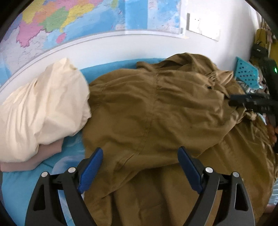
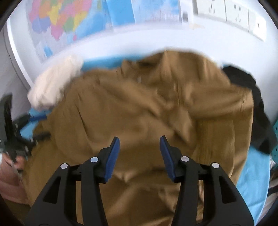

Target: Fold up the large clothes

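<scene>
A large brown coat (image 1: 156,107) lies spread and creased over the blue bed sheet (image 1: 20,187); in the blurred right wrist view the coat (image 2: 139,107) fills the middle. My left gripper (image 1: 140,149) hovers over its near part, jaws wide apart, nothing between the blue pads (image 1: 91,170). My right gripper (image 2: 139,139) stands open above the coat, with no fabric between its pads. From the left wrist it shows as black fingers (image 1: 243,101) over a bunched fold at the coat's right side.
A cream pillow (image 1: 43,107) rests on a pink folded cloth (image 1: 34,161) left of the coat. A teal perforated basket (image 1: 246,73) and a black item (image 2: 252,97) sit at the right. A wall with a map (image 1: 69,20) and sockets (image 2: 234,15) runs behind the bed.
</scene>
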Demonstrator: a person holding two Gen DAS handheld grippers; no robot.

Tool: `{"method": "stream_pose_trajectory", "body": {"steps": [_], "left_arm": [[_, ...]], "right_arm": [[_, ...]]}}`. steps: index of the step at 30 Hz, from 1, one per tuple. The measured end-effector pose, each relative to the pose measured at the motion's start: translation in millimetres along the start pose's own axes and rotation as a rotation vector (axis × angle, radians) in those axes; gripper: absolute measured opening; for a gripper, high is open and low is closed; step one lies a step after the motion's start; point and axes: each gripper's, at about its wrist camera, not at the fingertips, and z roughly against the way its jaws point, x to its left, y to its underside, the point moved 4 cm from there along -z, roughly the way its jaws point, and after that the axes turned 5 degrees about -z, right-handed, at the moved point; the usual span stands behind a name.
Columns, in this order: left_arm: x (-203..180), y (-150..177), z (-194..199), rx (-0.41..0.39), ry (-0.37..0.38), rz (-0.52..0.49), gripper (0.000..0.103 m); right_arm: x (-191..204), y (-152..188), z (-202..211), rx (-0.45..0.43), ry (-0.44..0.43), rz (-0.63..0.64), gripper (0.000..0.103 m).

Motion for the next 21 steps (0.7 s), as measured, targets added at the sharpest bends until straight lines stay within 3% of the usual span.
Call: {"method": "stream_pose_trajectory", "body": {"steps": [1,4,6,9,13,21], "left_arm": [[2,3,-5,0.018,-0.003,0.010,0.085],[8,6,-8,0.036,-0.024,0.033,0.085],[12,10,3,0.014,-0.015,0.046,0.085],[20,21,32,-0.058,0.036,0.061,0.085],[40,41,61,-0.083,0.031,0.108,0.085],[52,98,84,-0.015,0.076,0.205,0.086]], "right_arm": [[-5,5,-12,0.032,0.017,-0.013,0.047],[-6,7,-6,0.008,-0.031,-0.047,0.049],[-8,9,13,-0.022,-0.094,-0.080,0.060],[-13,17,40,-0.054,-0.116,-0.100,0.061],[-32,41,71,-0.088,-0.137,-0.158,0.063],[-58,93,115,-0.136,-0.133,-0.301,0.076]]}}
